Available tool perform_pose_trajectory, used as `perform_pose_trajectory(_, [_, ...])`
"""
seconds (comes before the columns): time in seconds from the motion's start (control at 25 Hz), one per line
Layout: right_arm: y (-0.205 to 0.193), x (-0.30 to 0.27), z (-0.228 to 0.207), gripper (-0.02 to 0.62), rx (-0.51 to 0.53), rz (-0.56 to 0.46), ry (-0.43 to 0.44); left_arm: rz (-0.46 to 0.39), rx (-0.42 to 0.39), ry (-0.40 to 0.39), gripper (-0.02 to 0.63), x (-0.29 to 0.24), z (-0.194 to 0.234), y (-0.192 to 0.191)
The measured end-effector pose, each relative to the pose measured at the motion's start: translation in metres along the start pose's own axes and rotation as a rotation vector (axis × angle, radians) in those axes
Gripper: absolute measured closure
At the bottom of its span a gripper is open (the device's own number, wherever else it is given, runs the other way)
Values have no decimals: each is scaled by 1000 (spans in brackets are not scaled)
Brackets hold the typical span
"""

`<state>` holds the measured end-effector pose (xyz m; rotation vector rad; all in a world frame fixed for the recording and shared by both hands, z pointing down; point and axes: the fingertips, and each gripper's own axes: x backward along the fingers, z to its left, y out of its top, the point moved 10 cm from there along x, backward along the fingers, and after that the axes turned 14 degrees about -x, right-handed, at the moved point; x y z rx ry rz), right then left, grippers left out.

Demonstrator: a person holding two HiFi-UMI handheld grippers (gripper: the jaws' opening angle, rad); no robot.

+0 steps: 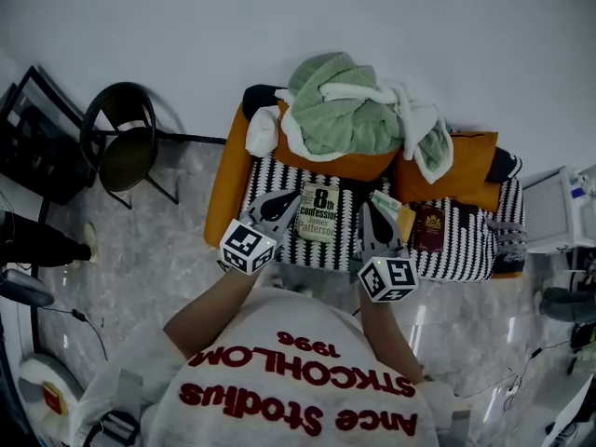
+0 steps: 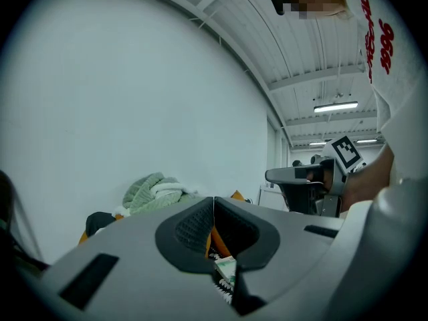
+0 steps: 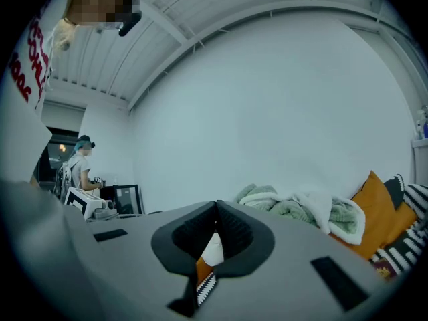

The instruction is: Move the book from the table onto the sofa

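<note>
Sofa [image 1: 463,250] carries book [image 1: 318,214], red book [image 1: 430,228], green blanket [image 1: 349,110]. Left gripper [image 2: 213,204] and right gripper [image 3: 215,211]: jaws together, empty. Only right gripper view shows a far person [image 3: 81,169].

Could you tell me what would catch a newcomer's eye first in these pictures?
A heap of green and white blanket on the orange cushions at the back of the sofa draws the eye first. Below it, a book lies on the striped seat between the shut left gripper and right gripper.
</note>
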<state>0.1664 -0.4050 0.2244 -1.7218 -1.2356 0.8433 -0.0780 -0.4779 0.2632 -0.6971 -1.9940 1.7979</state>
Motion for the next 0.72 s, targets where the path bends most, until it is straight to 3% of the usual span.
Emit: perform_pose_trajectory(0.72, [-5,5,0,569,11,-9,-18,0,2,25,586,8,7,-6])
